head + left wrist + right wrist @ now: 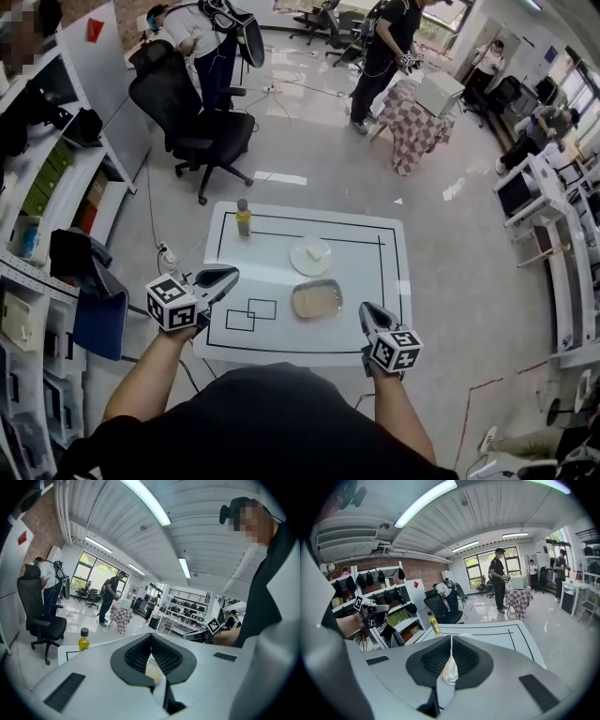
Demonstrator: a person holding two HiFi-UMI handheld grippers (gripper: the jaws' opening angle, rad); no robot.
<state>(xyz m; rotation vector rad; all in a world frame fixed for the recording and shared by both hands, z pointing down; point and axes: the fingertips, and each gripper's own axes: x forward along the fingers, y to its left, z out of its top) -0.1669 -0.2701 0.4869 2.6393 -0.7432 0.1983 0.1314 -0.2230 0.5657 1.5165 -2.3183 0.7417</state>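
— On the tabletop [361, 281], where's the tray [317, 299]?
— Near the front edge. The left claw [228, 276] is off to the tray's left, and the right claw [368, 311] is just beside its right corner.
— Their jaws?
— Both are pressed together, gripping nothing.
— Beyond the tray?
— A white plate [310, 256] is just behind it, and an oil bottle [243, 217] is farther back-left.

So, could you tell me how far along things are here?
Nothing looks done: oil bottle, plate and tray sit apart on the table, untouched. Nothing is in hand; left gripper and right gripper hover shut and empty at its near edge. All the handling is left.
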